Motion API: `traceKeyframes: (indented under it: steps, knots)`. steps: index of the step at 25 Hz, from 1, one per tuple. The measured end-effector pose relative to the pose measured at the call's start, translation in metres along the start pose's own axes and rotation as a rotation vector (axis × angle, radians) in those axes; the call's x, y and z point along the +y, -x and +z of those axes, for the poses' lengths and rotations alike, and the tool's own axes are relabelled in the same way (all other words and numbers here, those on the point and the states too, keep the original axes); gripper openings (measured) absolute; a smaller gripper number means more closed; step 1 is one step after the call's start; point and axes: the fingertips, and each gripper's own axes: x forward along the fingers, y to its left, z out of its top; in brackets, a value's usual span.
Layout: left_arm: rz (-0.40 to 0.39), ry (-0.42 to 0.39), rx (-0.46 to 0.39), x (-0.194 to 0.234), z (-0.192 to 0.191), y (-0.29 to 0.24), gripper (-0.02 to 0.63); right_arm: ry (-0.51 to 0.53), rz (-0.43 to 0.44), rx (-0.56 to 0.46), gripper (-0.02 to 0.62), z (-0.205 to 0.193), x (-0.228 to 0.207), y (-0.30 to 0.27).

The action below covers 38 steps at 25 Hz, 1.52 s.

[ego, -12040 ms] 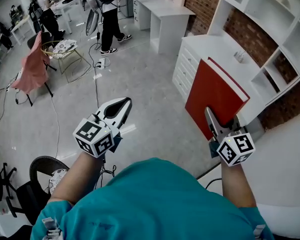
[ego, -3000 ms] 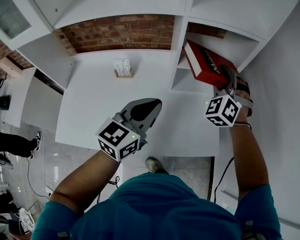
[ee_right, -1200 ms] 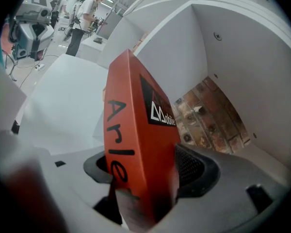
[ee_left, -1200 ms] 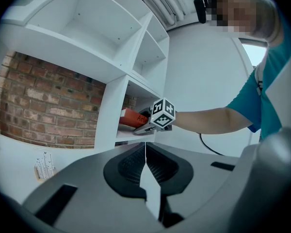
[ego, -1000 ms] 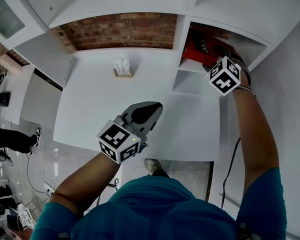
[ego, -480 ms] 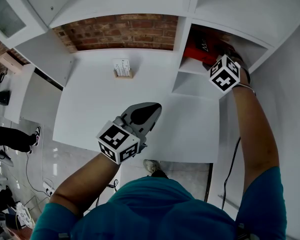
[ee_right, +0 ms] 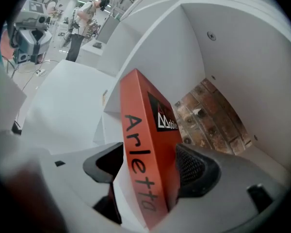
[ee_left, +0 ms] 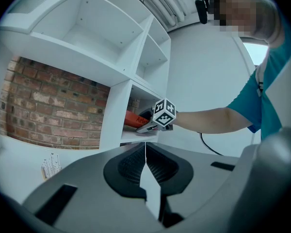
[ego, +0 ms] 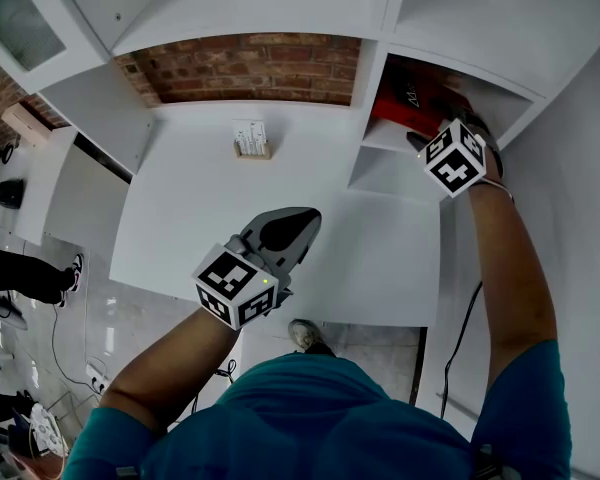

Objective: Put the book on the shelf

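The book (ee_right: 141, 125) has gone deeper into the shelf (ee_right: 177, 47); our right gripper (ee_right: 150, 166) pinches its stiff-looking spine end, left gripper (ee_left: 145, 152) closed.

Bright, flat indoor light, soft shadows only. White shelf unit (ego: 270, 13) near clipping in head view; the cubby (ee_right: 218, 67) round the book (ee_right: 146, 144) sits in shade. Both gripper views: heavy fisheye, black vignette at corners. Left tongs (ee_left: 145, 152) and right tongs (ee_right: 148, 169) soft, too near the lens (book lettering is sharp).
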Motion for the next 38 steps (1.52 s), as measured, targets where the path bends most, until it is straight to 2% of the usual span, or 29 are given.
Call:
traceKeyframes:
  steps: [13,19,27,35,38]
  knots:
    - [0.026,-0.017,-0.018,0.003,0.014,0.04,0.018,-0.05,-0.008,-0.096,0.302,0.016,0.042,0.062]
    - [0.042,-0.022,-0.028,0.006,0.02,0.058,0.018,-0.107,0.013,-0.187,0.302,0.034,0.074,0.093]
    - [0.091,-0.018,-0.048,0.014,0.023,0.088,0.018,-0.3,0.172,-0.388,0.301,0.077,0.137,0.125]
    - [0.204,0.002,-0.073,0.031,0.022,0.141,0.018,-0.389,0.396,-0.54,0.301,0.143,0.215,0.135]
    - [0.272,0.012,-0.076,0.041,0.015,0.171,0.018,-0.402,0.487,-0.608,0.258,0.175,0.24,0.138]
